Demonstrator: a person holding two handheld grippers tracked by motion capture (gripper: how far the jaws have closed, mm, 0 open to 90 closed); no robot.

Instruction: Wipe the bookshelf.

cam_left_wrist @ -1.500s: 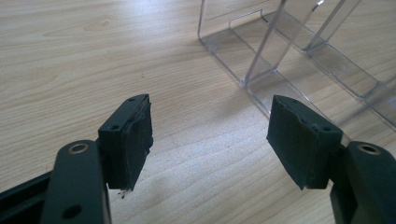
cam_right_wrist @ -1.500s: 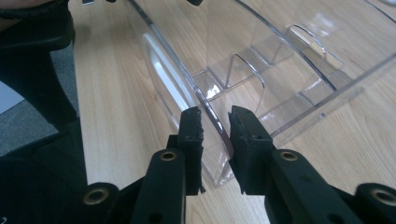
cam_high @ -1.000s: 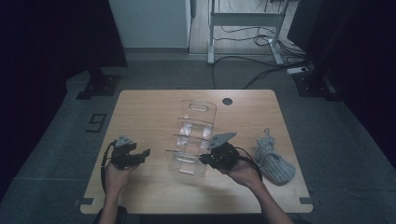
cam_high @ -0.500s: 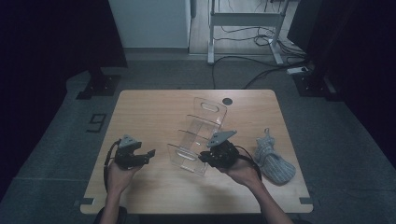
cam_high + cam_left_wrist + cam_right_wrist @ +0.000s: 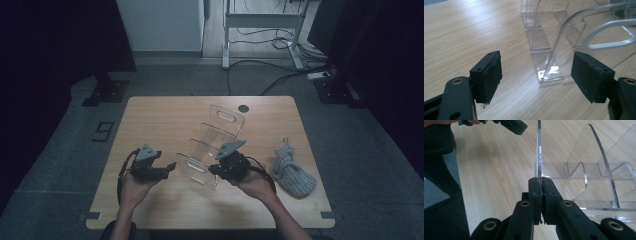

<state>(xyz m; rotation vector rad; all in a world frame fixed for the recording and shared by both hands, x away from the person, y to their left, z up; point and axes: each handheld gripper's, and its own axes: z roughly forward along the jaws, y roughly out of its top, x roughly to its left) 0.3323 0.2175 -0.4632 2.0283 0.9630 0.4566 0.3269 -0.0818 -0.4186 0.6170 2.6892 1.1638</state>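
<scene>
At mid-bench, the right tool (image 5: 541, 185) grips a wall of the clear acrylic tiered organizer (image 5: 212, 145), tilting it; the released left tool (image 5: 536, 77) should close on its near corner.

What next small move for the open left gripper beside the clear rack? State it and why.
Probably ease the left gripper toward the near corner of the clear acrylic rack and close on it. Its jaws stand open with nothing between them, while the right gripper is clamped on one thin panel, so one side looks unsupported.
</scene>
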